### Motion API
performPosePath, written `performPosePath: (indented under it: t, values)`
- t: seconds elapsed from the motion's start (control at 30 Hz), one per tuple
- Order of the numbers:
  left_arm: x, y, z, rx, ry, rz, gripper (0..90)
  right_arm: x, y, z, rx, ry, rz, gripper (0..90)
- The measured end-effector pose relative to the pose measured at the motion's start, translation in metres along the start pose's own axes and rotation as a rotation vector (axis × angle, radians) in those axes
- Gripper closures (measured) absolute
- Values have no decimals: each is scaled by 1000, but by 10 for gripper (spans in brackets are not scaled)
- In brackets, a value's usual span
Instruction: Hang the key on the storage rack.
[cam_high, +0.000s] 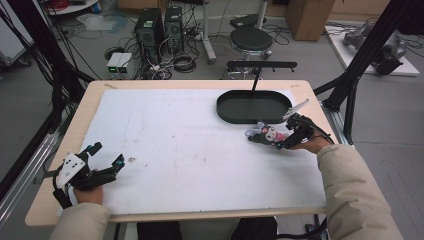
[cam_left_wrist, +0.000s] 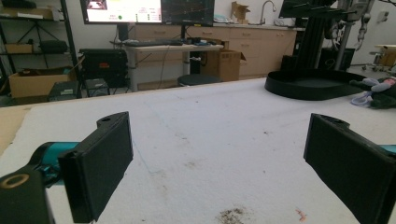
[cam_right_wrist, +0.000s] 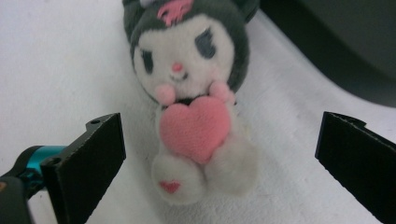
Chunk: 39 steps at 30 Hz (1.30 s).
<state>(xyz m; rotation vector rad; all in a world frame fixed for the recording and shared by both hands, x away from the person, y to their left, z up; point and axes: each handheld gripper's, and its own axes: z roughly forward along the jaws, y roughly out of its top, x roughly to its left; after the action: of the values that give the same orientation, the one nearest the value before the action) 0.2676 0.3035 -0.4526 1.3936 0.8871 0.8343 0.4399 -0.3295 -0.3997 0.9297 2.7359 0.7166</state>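
Note:
A small plush toy (cam_right_wrist: 194, 93) with a white face, a dark hood and a pink heart lies on the white mat. From above, the plush toy (cam_high: 264, 134) rests just in front of the black oval tray (cam_high: 254, 106). My right gripper (cam_high: 286, 141) hovers over it, open, jaws on either side of the toy's lower body without touching. The right gripper (cam_right_wrist: 219, 163) holds nothing. My left gripper (cam_high: 106, 156) rests near the table's front left corner, open and empty. In the left gripper view the left gripper (cam_left_wrist: 219, 168) faces bare mat, with the tray (cam_left_wrist: 310, 84) and toy (cam_left_wrist: 376, 91) far off.
A white mat (cam_high: 190, 145) covers most of the wooden table (cam_high: 80, 120). Small dirt marks (cam_high: 132, 160) lie near the left gripper. Beyond the far edge stand a stool (cam_high: 251, 40), computer towers (cam_high: 150, 27) and cables. A black frame post (cam_high: 362, 60) rises at the right.

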Motion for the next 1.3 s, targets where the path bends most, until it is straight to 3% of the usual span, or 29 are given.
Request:
performPosePath:
  t: [0.33, 0.4, 0.43, 0.63, 0.8, 1.07, 1.13, 1.17, 1.2, 1.23, 1.27, 1.3]
  values:
    - [0, 0, 0, -1, 0, 3, 85, 0, 2, 11, 67, 23, -28, 84]
    - [0, 0, 0, -2, -1, 0, 85, 0, 3, 12, 86, 43, -44, 181]
    - [0, 0, 0, -2, -1, 0, 85, 0, 3, 12, 86, 43, -44, 181]
    - [0, 0, 0, 1, -3, 6, 85, 0, 5, 16, 135, 52, -88, 471]
    - [0, 0, 0, -1, -1, 3, 84, 1, 5, 13, 127, 39, -101, 532]
    - [0, 0, 0, 1, -3, 7, 85, 0, 4, 8, 105, 59, -19, 564]
    - [0, 0, 0, 0, -3, 7, 85, -2, 3, 4, 86, 58, 26, 571]
    - [0, 0, 0, 1, -3, 8, 84, -3, 1, 0, 71, 65, 76, 574]
    - [0, 0, 0, 1, -4, 7, 84, -3, 1, 0, 71, 65, 76, 574]
    - [0, 0, 0, 0, -3, 6, 85, -6, 0, -5, 30, 62, 121, 574]
    - [0, 0, 0, -1, -3, 6, 85, -6, 0, -5, 30, 62, 121, 574]
    - [0, 0, 0, 1, -4, 8, 85, -9, -1, -11, -11, 50, 178, 574]
